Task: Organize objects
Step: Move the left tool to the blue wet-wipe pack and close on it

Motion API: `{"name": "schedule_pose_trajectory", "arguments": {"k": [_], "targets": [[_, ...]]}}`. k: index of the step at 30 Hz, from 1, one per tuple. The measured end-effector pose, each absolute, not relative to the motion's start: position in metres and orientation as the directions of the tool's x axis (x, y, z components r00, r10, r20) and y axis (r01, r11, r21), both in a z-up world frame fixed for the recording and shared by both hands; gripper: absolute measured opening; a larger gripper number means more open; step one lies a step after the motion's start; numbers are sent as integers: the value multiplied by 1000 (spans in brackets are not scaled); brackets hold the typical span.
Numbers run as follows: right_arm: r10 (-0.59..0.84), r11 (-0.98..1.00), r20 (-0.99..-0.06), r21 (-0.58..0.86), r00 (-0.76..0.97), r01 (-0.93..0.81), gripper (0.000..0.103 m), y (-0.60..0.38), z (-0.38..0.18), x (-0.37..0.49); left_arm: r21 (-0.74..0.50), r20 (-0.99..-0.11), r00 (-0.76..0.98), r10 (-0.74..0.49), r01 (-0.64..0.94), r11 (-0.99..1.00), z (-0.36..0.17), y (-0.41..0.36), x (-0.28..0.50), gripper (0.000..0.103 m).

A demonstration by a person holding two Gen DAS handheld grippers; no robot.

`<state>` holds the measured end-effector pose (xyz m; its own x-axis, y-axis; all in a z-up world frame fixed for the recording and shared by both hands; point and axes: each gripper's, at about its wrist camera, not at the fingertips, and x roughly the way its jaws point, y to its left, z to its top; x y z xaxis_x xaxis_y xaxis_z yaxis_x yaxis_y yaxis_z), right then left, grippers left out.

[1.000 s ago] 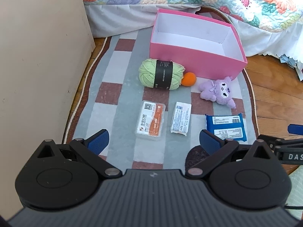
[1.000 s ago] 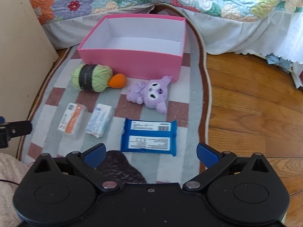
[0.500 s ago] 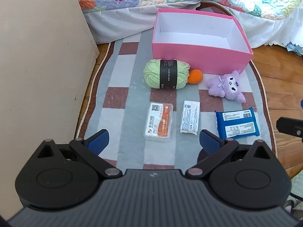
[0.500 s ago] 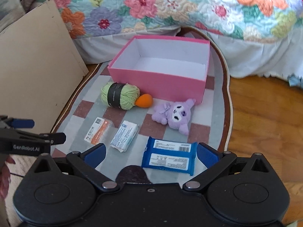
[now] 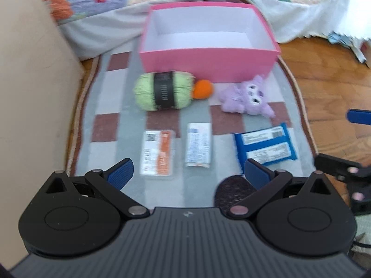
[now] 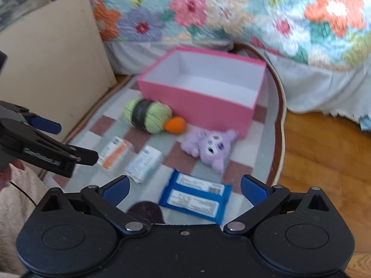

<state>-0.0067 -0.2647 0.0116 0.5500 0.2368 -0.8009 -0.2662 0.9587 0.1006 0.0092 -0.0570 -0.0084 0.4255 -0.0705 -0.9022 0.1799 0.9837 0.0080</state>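
Here, both grippers hover with fingers spread, holding nothing. The flat blue wipes packet [image 6: 196, 199] lies on the checked rug [image 6: 266, 139] just ahead of the right gripper [image 6: 185, 186], its long axis crosswise; the left gripper [image 5: 189, 173] fronts the orange-and-white packet [image 5: 157, 153]. The open pink cardboard box [image 6: 199, 99] waits beyond.

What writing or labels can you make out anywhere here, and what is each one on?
Nothing reads clearly; both views are blurred.
Left gripper: raised lettering along its arm, too blurred to read.
Yarn ball: light print on its black band, unreadable.
Orange-and-white packet: code square and print, unreadable.
White packet: small print, unreadable.
Blue pack: two white labels with a barcode, unreadable.
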Motion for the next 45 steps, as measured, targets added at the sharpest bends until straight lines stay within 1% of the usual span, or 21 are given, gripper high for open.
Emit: {"name": "schedule_pose_trajectory", "arguments": {"k": [3, 8, 12, 16, 20, 22, 24, 26, 29, 30, 31, 33, 35, 37, 38, 40, 43, 45], "targets": [[231, 957, -804, 87, 549, -276, 103, -272, -5, -6, -53, -906, 399, -140, 223, 973, -19, -72, 15, 103], [322, 933, -787, 171, 526, -316, 101, -280, -28, -7, -105, -912, 362, -191, 244, 964, -41, -96, 27, 101], [308, 926, -759, 101, 574, -363, 101, -274, -44, -11, -166, -916, 319, -241, 245, 955, -64, -109, 37, 100], [238, 939, -767, 24, 595, -344, 101, -273, -65, -4, -213, -891, 348, -292, 248, 945, -77, -113, 42, 100], [270, 947, -768, 104, 581, -303, 97, -283, -87, 7, -238, -872, 375, -316, 238, 941, -90, -113, 47, 100], [256, 958, -782, 125, 568, -259, 96, -287, -99, 13, -255, -873, 365, -323, 224, 941, -100, -111, 51, 98], [258, 958, -789, 135, 558, -253, 94, -288, -110, 15, -256, -877, 358, -322, 220, 941, -111, -111, 54, 90], [253, 961, -801, 145, 543, -235, 92, -290, -120, 17, -256, -878, 355, -321, 219, 942, -121, -111, 54, 87], [267, 962, -809, 188, 525, -198, 89, -294, -132, 19, -267, -878, 349, -329, 213, 940, -136, -113, 55, 79], [271, 962, -812, 207, 517, -179, 86, -297, -136, 20, -274, -878, 344, -334, 210, 938, -140, -113, 54, 74], [283, 959, -811, 234, 512, -159, 85, -300, -139, 21, -277, -880, 341, -331, 198, 940, -144, -113, 55, 72], [311, 950, -806, 286, 504, -129, 79, -304, -142, 22, -264, -888, 336, -315, 188, 946, -150, -114, 56, 64], [321, 945, -804, 309, 501, -109, 75, -307, -145, 23, -253, -891, 338, -304, 187, 949, -156, -114, 57, 63], [326, 942, -802, 320, 501, -101, 72, -308, -146, 23, -269, -892, 325, -315, 179, 946, -161, -114, 57, 60], [331, 939, -800, 329, 500, -96, 68, -309, -147, 22, -284, -887, 326, -327, 172, 943, -162, -113, 57, 60], [330, 939, -797, 333, 505, -88, 67, -310, -147, 21, -293, -875, 347, -338, 177, 940, -162, -114, 54, 58], [322, 942, -797, 321, 511, -92, 64, -309, -147, 20, -305, -860, 368, -354, 186, 934, -163, -114, 48, 48], [323, 942, -793, 320, 517, -98, 55, -307, -148, 18, -333, -853, 364, -375, 175, 927, -164, -113, 47, 40]]}}
